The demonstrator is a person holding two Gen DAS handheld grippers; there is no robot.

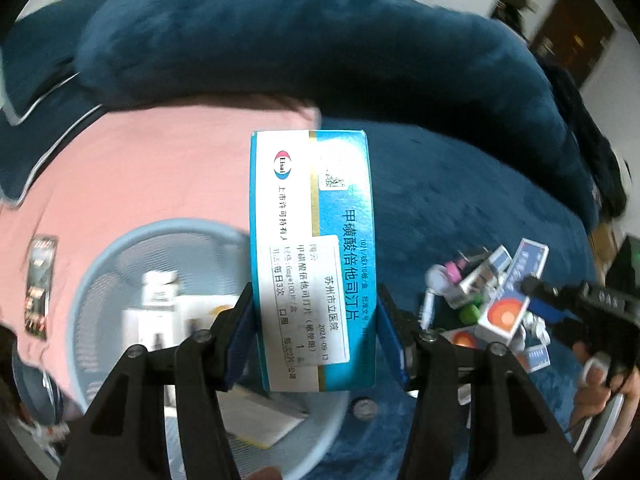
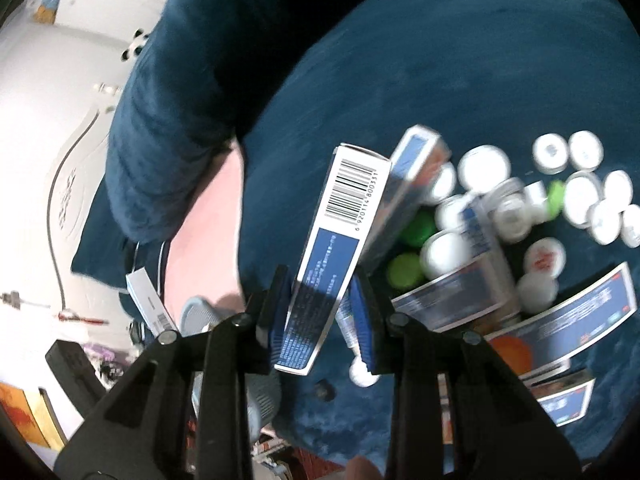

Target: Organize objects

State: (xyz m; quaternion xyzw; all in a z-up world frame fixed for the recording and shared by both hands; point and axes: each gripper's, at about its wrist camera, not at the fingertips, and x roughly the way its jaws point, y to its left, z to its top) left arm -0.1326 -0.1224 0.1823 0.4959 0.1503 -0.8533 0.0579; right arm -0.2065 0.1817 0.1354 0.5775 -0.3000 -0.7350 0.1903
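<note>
Both views are dim and bluish under soft indoor light, with no hard shadows. Fisheye bending curves everything toward black corners. In the left wrist view the blue medicine box [image 1: 312, 260] is sharp; the basket [image 1: 120, 248] left of it is smeared. In the right wrist view the barcode box [image 2: 336, 248] is crisp, the white caps [image 2: 580, 200] right of it blurred.

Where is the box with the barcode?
In the right wrist view, the barcode box sits clamped in the right gripper, lifted above the pile of bottles.

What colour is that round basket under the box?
Pale blue; the basket shows best in the left wrist view.
</note>
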